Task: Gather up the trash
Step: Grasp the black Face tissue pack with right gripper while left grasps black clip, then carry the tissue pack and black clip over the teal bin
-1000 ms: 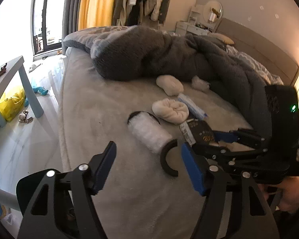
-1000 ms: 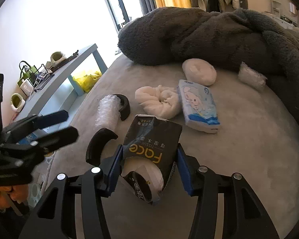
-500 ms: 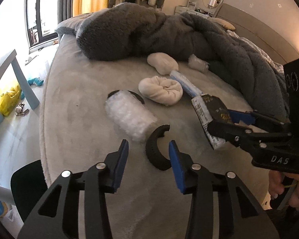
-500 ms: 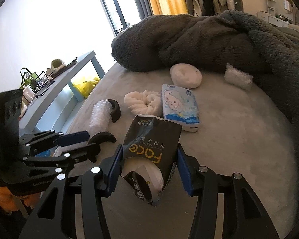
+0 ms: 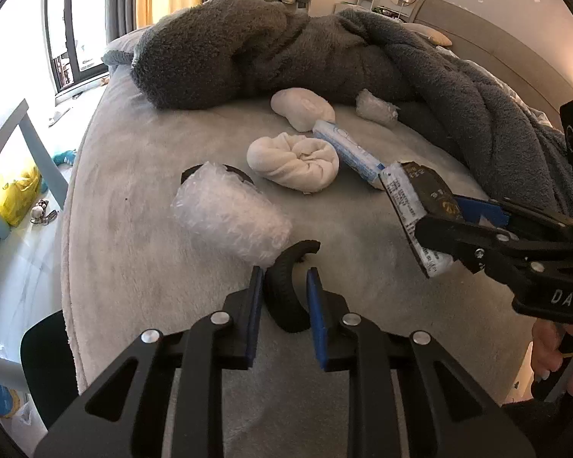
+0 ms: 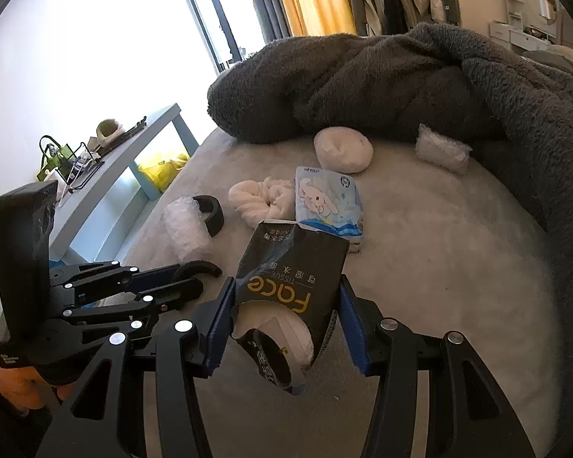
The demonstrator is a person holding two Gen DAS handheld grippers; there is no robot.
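The bed [image 5: 141, 252], covered in a pale plush sheet, fills both views, with a dark grey fleece blanket [image 5: 271, 57] heaped across its far side. Beside the bed stands a light blue worktop [image 6: 107, 175] with a yellow bag [image 6: 160, 166] underneath.

On the sheet lie two rolled white cloths, one near the blanket [image 5: 301, 108] and one closer in [image 5: 294, 162], with a blue-and-white tissue pack [image 6: 328, 202] touching the nearer cloth. A small wad of clear plastic [image 5: 376, 108] sits at the blanket's edge. A larger roll of bubble wrap [image 5: 229, 215] lies near the middle, a black curved piece [image 6: 212, 213] at its far end.

The right gripper [image 6: 282, 316] has its fingers closed on a black tissue packet [image 6: 292, 286] printed "FACE", held above the sheet. The left gripper [image 5: 284, 297] has its fingers narrowed around a second black curved piece [image 5: 286, 286] just beside the bubble wrap; the blue pads look to be at its sides, though I cannot tell whether they press it.
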